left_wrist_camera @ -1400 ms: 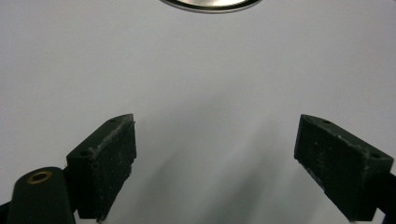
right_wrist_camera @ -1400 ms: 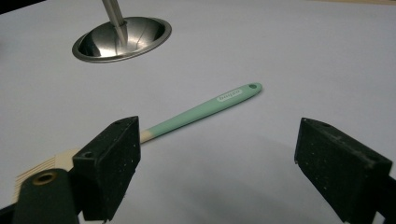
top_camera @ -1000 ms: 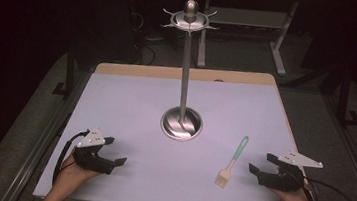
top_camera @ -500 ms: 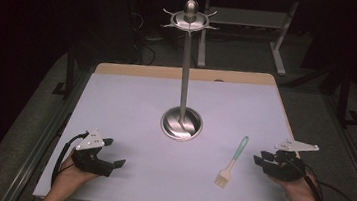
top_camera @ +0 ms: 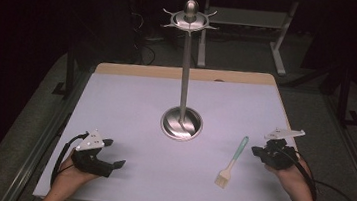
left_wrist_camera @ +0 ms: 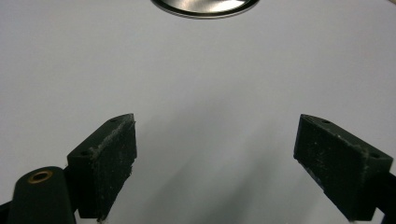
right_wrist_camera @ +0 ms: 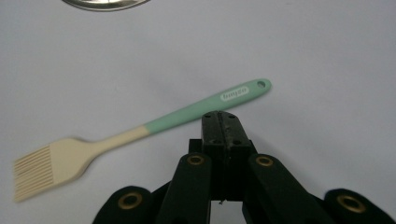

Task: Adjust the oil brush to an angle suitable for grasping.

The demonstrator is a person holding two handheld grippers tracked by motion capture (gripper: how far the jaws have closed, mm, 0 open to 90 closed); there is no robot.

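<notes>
White tabletop (top_camera: 135,106) under both hands: my right gripper (right_wrist_camera: 219,122) has just been closing, jaws pressed together on nothing, just beside the pastry brush (right_wrist_camera: 140,130); my left gripper (left_wrist_camera: 215,158) gapes wide, empty.

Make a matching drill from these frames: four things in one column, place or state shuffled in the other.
1. mint-handled pastry brush with cream bristles
2. tall steel utensil stand on round base
3. left gripper
4. right gripper

A. jaws shut, nothing between
B. stands upright mid-table
C. jaws wide apart
D. lies flat on the white table

Pairs: 1-D, 2-B, 3-C, 4-A
</notes>
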